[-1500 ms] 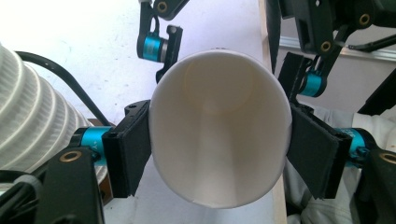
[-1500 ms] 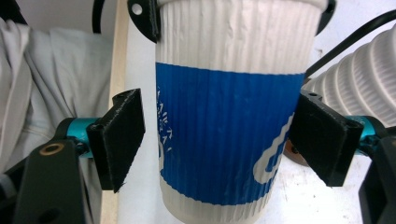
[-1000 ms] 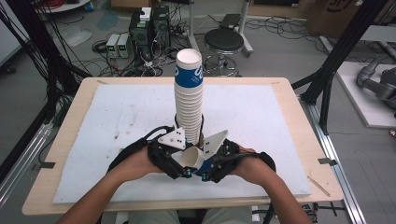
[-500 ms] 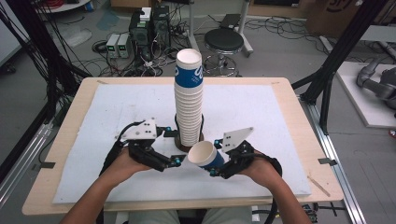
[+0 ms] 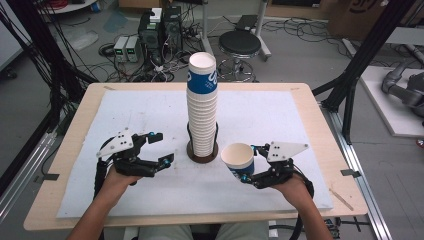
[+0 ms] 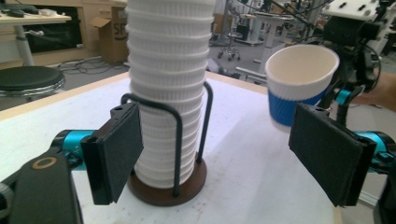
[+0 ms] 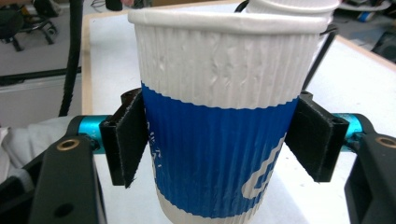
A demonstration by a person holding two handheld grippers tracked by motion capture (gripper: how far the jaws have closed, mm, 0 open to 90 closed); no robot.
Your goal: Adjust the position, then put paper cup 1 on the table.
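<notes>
Right hand-held gripper (image 5: pixel 248 163) low over surface (image 5: pixel 300 120), clamping paper cup (image 5: pixel 238 159) | cup right of cup stack (image 5: pixel 202 107), mouth up, axis slightly tilted | left hand-held gripper (image 5: pixel 158 148) level, jaws just opened, empty

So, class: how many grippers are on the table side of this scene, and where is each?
2. The left gripper hovers open left of the cup stack; the right gripper holds a paper cup right of the stack.
</notes>
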